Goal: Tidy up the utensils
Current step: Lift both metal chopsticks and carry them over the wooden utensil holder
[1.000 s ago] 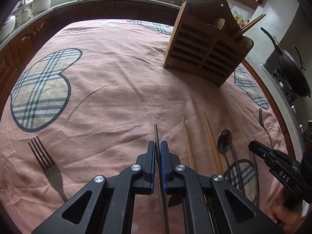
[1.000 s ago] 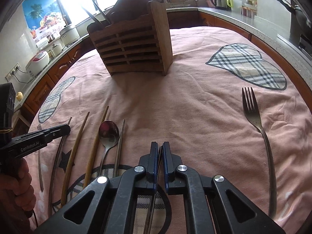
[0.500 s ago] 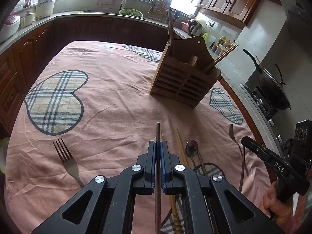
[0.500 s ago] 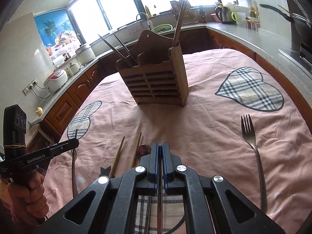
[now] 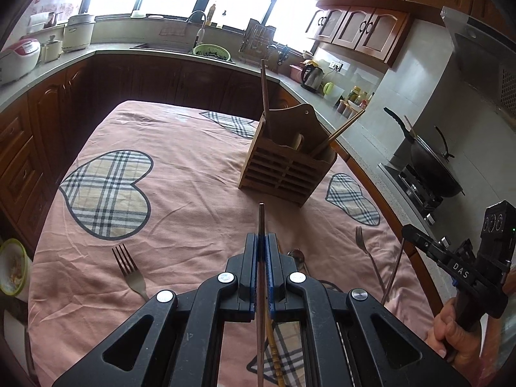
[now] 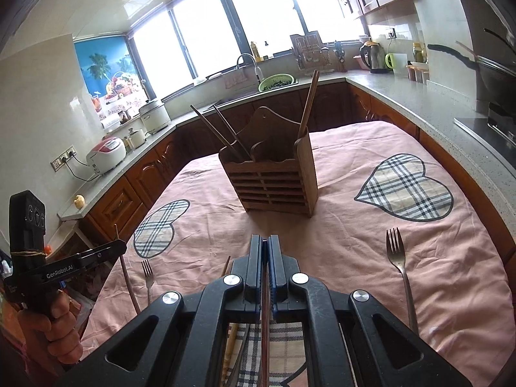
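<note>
A dark chopstick (image 5: pixel 261 225) is pinched in the left gripper (image 5: pixel 262 242), above the surface's near edge. The right gripper (image 6: pixel 265 246), marked "DAS", pinches another chopstick (image 6: pixel 265 329). The wooden holder (image 5: pixel 287 167) stands mid-surface. "GenRobot.AI" marks the left gripper's side.

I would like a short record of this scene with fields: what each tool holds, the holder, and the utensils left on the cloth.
left tool: shut on a dark chopstick, lifted above the cloth
right tool: shut on a dark chopstick
holder: wooden, upright on the pink tablecloth, chopsticks already standing in it
on the cloth: fork on the left side, fork on the right side, spoon and a light chopstick near the middle
</note>
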Demonstrator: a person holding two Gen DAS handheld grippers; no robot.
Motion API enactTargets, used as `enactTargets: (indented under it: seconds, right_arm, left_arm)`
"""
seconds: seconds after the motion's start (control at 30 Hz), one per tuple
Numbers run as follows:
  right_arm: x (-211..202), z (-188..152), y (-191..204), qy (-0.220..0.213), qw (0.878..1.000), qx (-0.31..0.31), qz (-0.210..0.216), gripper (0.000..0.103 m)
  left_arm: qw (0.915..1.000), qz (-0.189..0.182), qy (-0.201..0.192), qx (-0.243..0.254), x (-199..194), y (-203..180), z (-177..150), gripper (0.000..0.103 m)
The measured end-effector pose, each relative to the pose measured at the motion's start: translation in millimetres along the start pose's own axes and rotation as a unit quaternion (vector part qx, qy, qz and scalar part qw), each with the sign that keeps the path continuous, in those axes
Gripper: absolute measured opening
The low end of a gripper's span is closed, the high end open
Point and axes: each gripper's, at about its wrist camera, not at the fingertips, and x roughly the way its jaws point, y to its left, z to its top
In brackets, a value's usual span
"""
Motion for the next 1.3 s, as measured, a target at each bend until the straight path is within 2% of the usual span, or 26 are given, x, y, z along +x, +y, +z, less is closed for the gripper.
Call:
enactTargets:
  seconds: [0.53,1.3]
  right_arm:
    - [-34,27,4,-0.061,0.998,-0.011,-0.002,0.003]
    - [-37,73,3,-0.118,0.993,-0.015,0.001,0.003]
  left_arm:
    - [0.9988,-0.005,-0.050,0.001,-38,2,8,0.003]
    - [0.9937,-0.014,-0.111,-0.004,-36,5,54,0.003]
